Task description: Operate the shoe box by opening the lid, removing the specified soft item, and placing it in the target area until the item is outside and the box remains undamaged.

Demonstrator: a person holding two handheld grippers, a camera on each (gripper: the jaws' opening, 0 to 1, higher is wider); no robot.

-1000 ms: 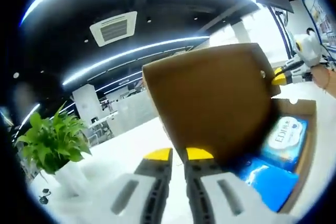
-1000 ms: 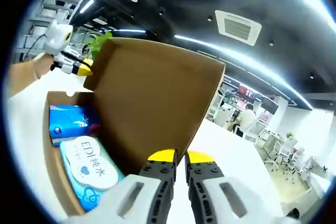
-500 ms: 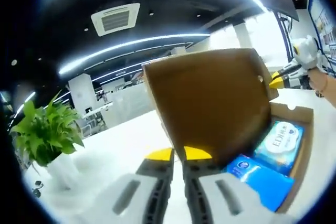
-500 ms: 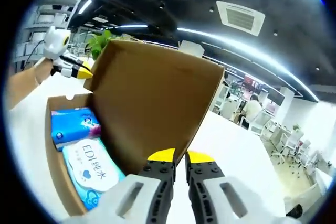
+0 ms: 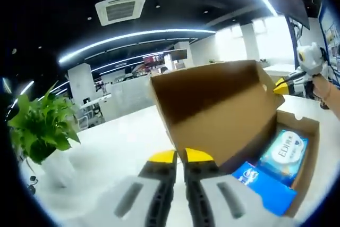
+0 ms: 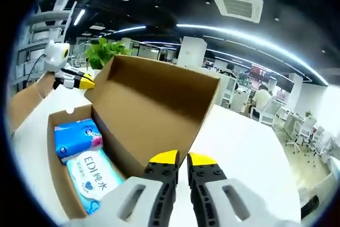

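pinching the raised lid [image 5: 212, 107] of the shoe box [image 6: 56, 176] at opposite corners, left gripper [image 5: 180, 156] and right gripper [image 6: 180, 158] grasp it; tissue packs [image 6: 93, 174] lie inside, on a white table [image 6: 249, 147]

Left claw [image 5: 184, 156] jaws nearly closed at lid [image 5: 212, 107] edge. Shoe box [image 5: 305, 155] open on white worktop [image 5: 122, 142]; tissue packs [image 5: 276, 166] inside. Potted plant [image 5: 40, 128] stands well apart.
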